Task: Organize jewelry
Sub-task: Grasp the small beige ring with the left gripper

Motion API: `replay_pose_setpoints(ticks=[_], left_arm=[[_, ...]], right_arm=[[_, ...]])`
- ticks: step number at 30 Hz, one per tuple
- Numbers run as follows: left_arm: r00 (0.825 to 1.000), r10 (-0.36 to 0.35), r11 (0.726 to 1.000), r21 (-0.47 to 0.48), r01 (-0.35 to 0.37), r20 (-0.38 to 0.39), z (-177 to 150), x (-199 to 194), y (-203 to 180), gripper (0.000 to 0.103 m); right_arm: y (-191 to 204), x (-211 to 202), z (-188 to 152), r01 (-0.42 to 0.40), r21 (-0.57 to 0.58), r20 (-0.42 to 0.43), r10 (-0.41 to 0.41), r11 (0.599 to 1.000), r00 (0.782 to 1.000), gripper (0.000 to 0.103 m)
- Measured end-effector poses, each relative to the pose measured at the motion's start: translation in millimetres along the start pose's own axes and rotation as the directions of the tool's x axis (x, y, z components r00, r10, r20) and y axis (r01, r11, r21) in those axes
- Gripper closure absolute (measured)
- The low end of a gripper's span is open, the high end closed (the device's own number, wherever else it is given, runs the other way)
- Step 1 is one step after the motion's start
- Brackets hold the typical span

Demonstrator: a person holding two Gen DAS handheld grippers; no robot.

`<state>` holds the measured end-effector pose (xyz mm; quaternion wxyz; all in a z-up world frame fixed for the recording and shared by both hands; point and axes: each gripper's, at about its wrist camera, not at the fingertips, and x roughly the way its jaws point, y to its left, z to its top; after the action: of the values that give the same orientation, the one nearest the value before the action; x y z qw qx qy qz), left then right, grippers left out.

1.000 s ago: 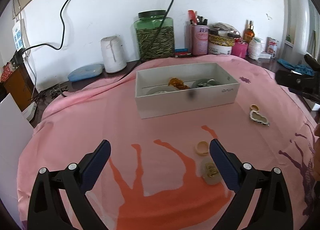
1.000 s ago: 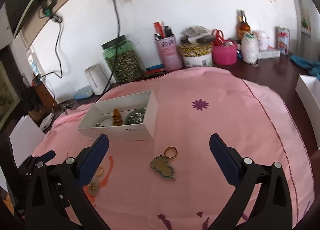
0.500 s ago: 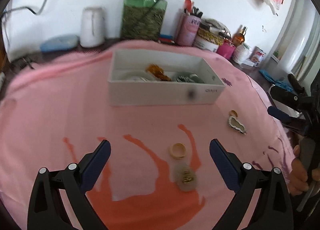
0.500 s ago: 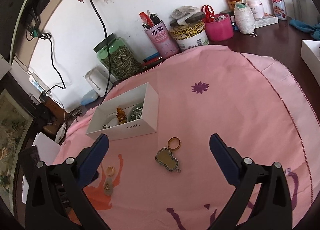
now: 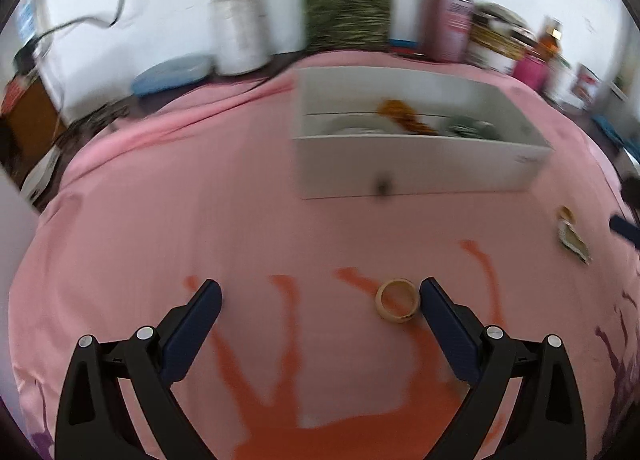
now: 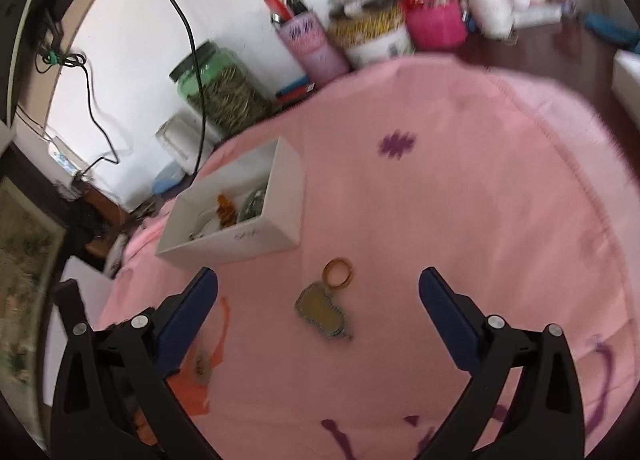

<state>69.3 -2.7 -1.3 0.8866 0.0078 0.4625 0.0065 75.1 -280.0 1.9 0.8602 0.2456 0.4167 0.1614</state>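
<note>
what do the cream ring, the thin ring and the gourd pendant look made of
Cream ring: thick, matte, bone or resin by its look. Thin ring: likely gold-toned metal, being slender and yellow. Gourd pendant: pale yellow stone or resin in a dark metal rim, though blur leaves it open.

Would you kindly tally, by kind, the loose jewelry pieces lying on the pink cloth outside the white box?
Rings: 2, cream ring and gold ring
Pendants: 2, gourd-shaped pendant and oval pendant
Total: 4
</note>
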Motion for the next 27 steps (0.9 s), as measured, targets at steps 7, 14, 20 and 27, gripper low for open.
replay_pose_setpoints(ticks=[7,14,20,27], left_arm=[[0.999,-0.039,0.999,-0.022,0.040,0.017,-1.6,-11.1,10.7,0.006],[0.993,0.037,0.999,0.006,-0.038,0.114,-0.5,-28.6,8.1,0.006],[0.994,0.004,1.000,0.019,-0.006,0.114,1.2,-30.3,5.8,0.006],[0.981,-0.185,0.983,-0.010,0.186,0.059,2.8,-22.6,9.2,0.043]], right_arm=[[2.3,21.6,-4.2,-0.111,0.002,-0.112,0.111,0.994,0.988,0.006],[20.1,25.4,-10.1,-0.343,0.018,-0.207,0.339,0.939,0.918,0.007],[16.5,5.3,-3.2,-0.183,-0.038,-0.079,0.179,0.982,0.981,0.014],[29.4,9.3,-7.8,-0.117,-0.120,-0.081,0.108,0.986,0.991,0.016]])
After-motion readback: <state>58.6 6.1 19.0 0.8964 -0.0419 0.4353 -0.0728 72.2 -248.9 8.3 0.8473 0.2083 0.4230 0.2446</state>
